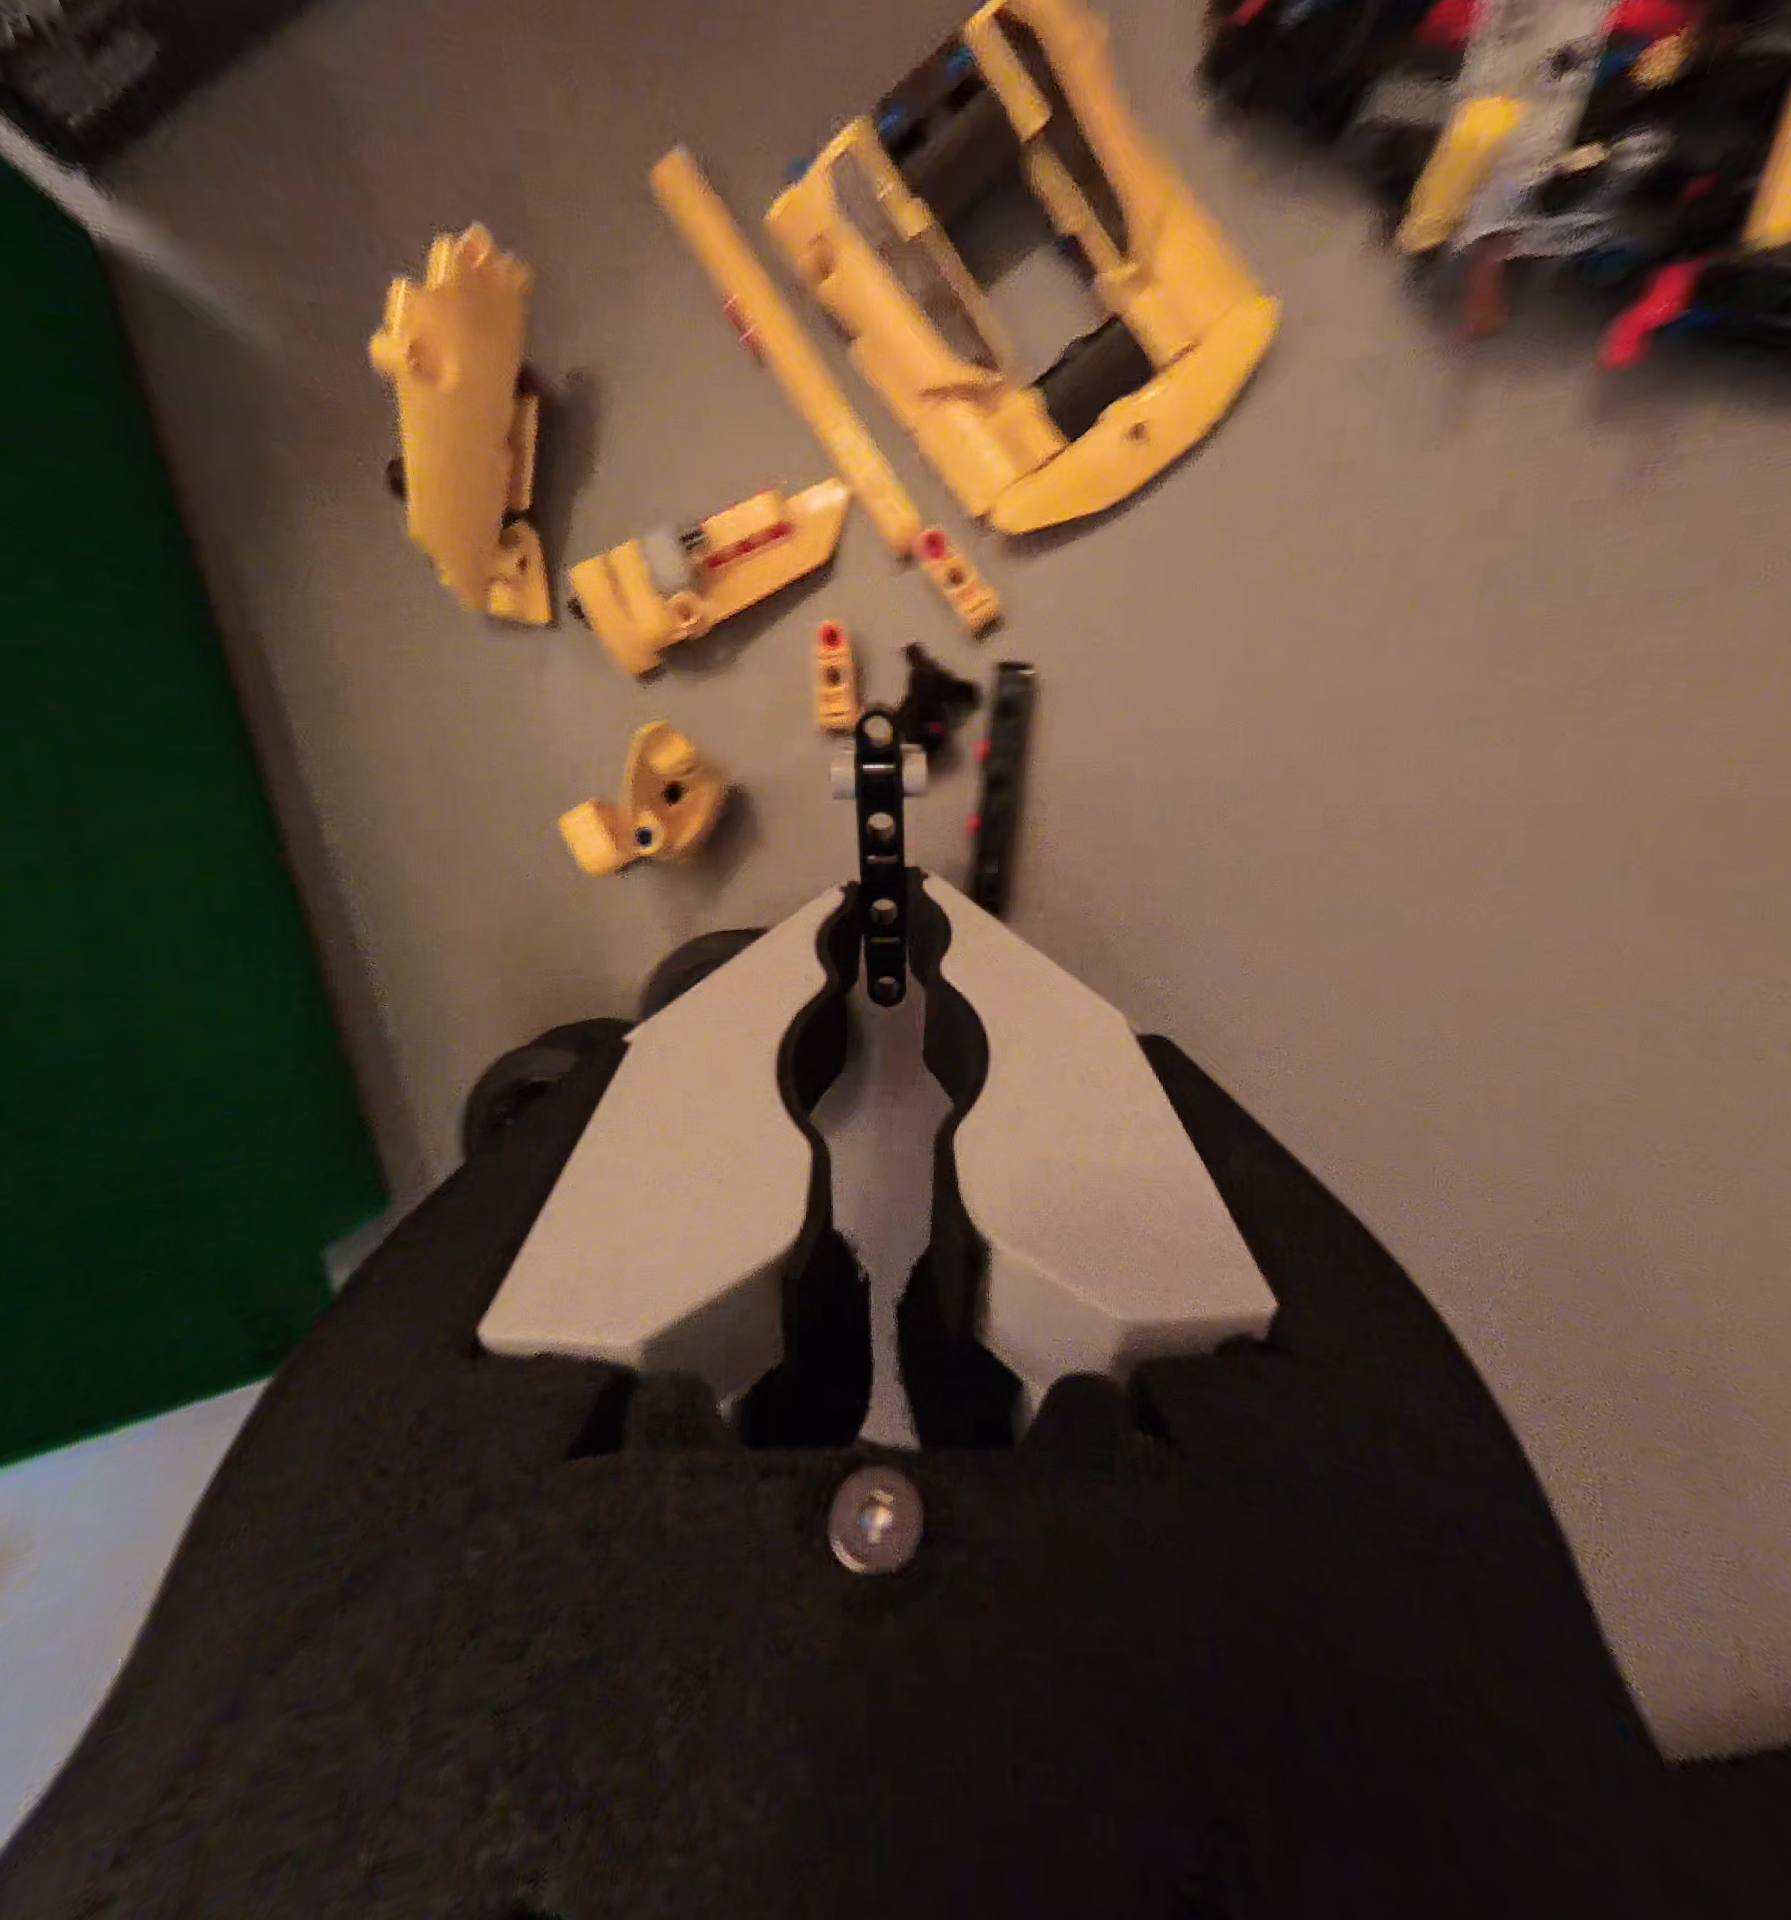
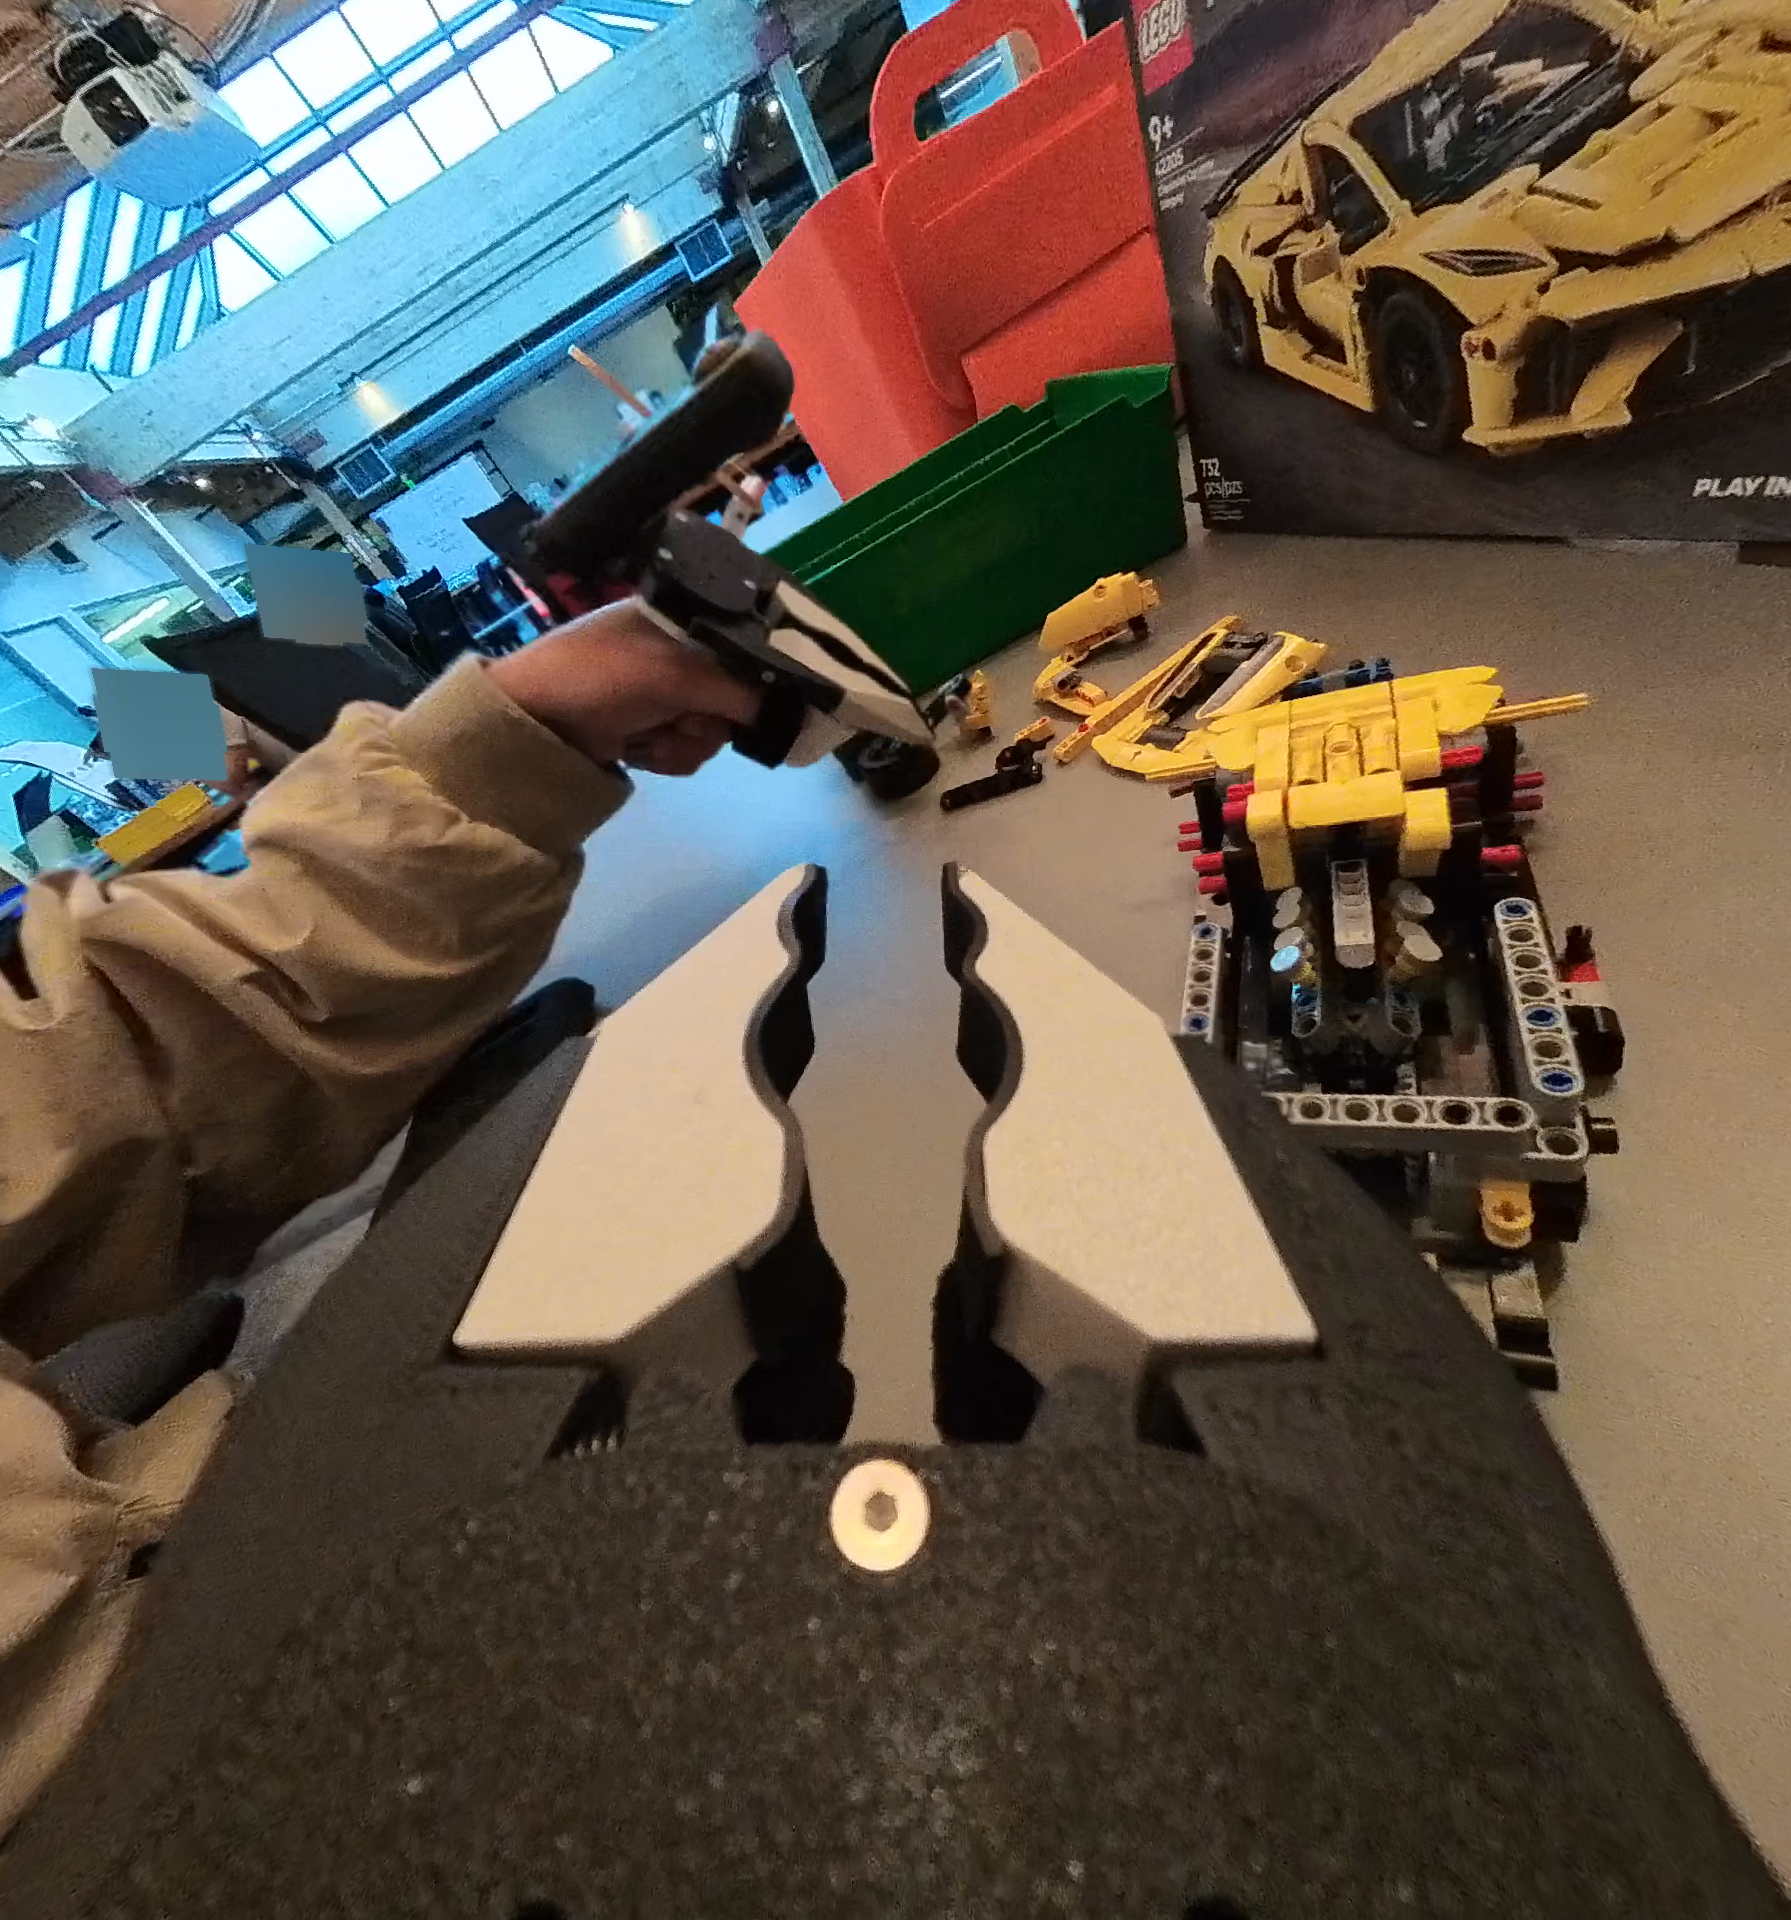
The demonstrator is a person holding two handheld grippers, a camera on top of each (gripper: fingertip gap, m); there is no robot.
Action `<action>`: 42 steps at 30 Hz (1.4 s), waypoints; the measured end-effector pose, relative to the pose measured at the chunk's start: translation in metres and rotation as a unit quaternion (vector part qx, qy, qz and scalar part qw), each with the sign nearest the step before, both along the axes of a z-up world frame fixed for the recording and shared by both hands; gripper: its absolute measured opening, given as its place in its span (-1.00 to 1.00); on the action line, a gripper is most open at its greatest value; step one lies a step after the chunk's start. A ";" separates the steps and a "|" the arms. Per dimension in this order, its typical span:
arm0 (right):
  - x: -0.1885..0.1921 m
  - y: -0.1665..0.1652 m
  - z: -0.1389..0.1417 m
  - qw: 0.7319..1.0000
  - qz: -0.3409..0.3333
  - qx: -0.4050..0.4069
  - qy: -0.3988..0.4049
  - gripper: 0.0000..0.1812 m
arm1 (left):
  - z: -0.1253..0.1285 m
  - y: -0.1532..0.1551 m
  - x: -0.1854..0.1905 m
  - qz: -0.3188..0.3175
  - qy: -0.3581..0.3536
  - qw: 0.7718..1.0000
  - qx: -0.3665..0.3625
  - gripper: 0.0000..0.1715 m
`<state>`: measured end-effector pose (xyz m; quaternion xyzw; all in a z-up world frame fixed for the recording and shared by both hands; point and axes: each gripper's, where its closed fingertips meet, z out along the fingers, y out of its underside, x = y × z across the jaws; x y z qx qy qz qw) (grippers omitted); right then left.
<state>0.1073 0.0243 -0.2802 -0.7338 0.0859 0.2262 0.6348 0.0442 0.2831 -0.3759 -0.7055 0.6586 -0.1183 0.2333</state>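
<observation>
Several yellow body pieces [image 1: 1016,281] are spread across the grey worktop [image 1: 1390,831], and a part-built brick chassis [image 2: 1390,935] is seen beside the right gripper [image 2: 883,883], whose jaws are held apart and empty. A thin black holed beam [image 1: 880,862] is clamped upright in the left gripper [image 1: 886,904], above the small loose parts.

A: What carries it all?

B: A flat, matte grey tabletop [image 2: 1701,727].

A: And lying on it?

B: Loose yellow plastic body panels [image 1: 1016,301], a long yellow plastic beam [image 1: 782,343], a black holed beam [image 1: 1000,790], and a part-built black, grey and yellow brick chassis [image 2: 1390,935].

A: Farther back?

B: A green plastic bin [image 2: 984,520], with a dark printed cardboard box picturing a yellow car [image 2: 1493,260] standing just beside it.
</observation>
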 end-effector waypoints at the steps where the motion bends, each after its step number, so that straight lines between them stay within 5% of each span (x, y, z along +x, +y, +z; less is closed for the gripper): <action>1: 0.002 -0.001 0.001 1.000 -0.001 0.001 0.006 -0.78 | -0.002 0.006 0.001 0.005 0.009 1.000 -0.010 -0.93; 5: 0.007 -0.005 0.007 0.999 -0.008 0.016 0.028 -0.80 | -0.011 0.003 0.009 -0.004 0.031 0.998 -0.058 -0.93; 10: 0.019 -0.011 0.013 0.998 -0.020 0.028 0.050 -0.81 | -0.030 0.007 0.009 0.011 0.066 0.997 -0.032 -0.92; 15: 0.034 -0.021 0.019 0.995 -0.039 0.047 0.076 -0.84 | 0.006 -0.001 0.026 0.038 -0.016 0.999 0.007 -0.64; 17: 0.038 -0.023 0.020 0.994 -0.044 0.054 0.086 -0.84 | 0.026 -0.049 0.048 -0.016 -0.084 0.996 -0.030 -0.63; 19: 0.041 -0.025 0.020 0.993 -0.045 0.057 0.095 -0.85 | 0.031 -0.129 0.064 -0.138 -0.120 0.977 -0.114 -0.64; 23: 0.041 -0.027 0.019 0.992 -0.041 0.058 0.105 -0.85 | 0.000 -0.220 0.062 -0.352 -0.109 0.924 -0.099 -0.64; 26: 0.041 -0.028 0.017 0.992 -0.041 0.056 0.102 -0.85 | -0.022 -0.227 0.069 -0.372 -0.088 0.921 -0.075 -0.63; 29: 0.042 -0.029 0.018 0.992 -0.040 0.056 0.104 -0.85 | -0.022 -0.238 0.076 -0.369 -0.100 0.916 -0.125 -0.59; 42: 0.019 -0.022 0.008 0.993 0.021 0.019 0.112 -0.89 | -0.022 -0.223 0.052 -0.368 -0.119 0.920 -0.060 -0.81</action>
